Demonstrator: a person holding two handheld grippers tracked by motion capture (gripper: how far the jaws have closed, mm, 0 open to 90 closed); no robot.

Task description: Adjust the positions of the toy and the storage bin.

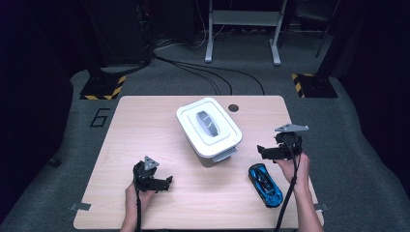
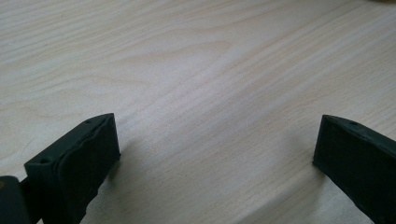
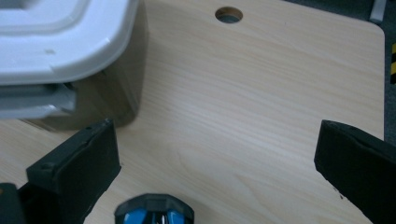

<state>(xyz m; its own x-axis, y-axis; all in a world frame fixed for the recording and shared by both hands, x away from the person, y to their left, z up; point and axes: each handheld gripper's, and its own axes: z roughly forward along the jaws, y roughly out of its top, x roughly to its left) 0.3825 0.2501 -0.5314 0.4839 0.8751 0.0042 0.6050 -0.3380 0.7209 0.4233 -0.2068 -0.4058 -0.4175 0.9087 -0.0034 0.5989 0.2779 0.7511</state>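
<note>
Blue toy car [image 1: 265, 185] lies on the table [image 1: 145, 125] at the near right, just beside the right claw [image 1: 263, 151], probably the next pick. Largest is the lidded white box [image 1: 209, 127], mid-table, left of that claw and close enough to crowd its swing. Right claw gapes wide, empty. Left claw [image 1: 167, 182], near left, also spread wide, holding nothing, apparently waiting

One worktop [image 1: 145, 125] fills the middle of the frame, and one white lidded box [image 1: 209, 126] sits at its centre. One blue toy car [image 1: 265, 184] lies at lower right. Two tongs here: one at lower left [image 1: 168, 182], one at right [image 1: 260, 151]. One round hole [image 1: 234, 108] shows near the top edge.
</note>
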